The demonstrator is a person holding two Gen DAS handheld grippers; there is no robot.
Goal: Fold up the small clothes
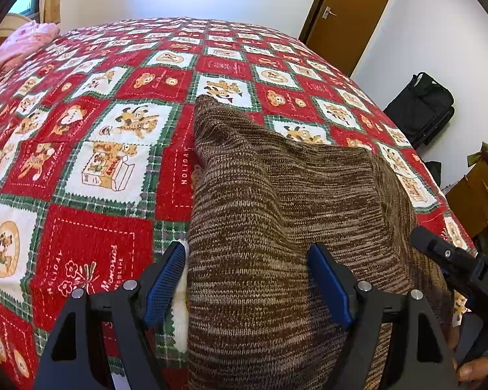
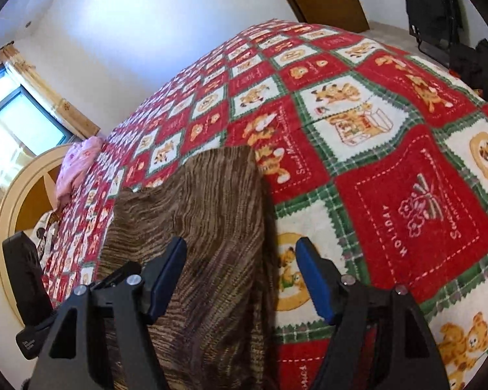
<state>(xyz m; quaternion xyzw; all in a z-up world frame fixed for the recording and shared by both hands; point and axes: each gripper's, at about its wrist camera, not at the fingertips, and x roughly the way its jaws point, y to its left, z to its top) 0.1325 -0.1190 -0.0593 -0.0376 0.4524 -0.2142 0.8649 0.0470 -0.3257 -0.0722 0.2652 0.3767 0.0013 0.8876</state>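
A home bedroom: quilted bed [image 1: 114,149], wooden door [image 1: 351,16].

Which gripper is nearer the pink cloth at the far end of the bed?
Neither clearly. The pink cloth lies far off; left gripper and right gripper both hover open over the brown knit garment.

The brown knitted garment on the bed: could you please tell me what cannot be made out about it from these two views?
- Brown knitted garment: near end cut off by the left wrist view's bottom edge.
- Its type and folds: unclear; bunched.
- Right wrist view: the left tool hides its far side.
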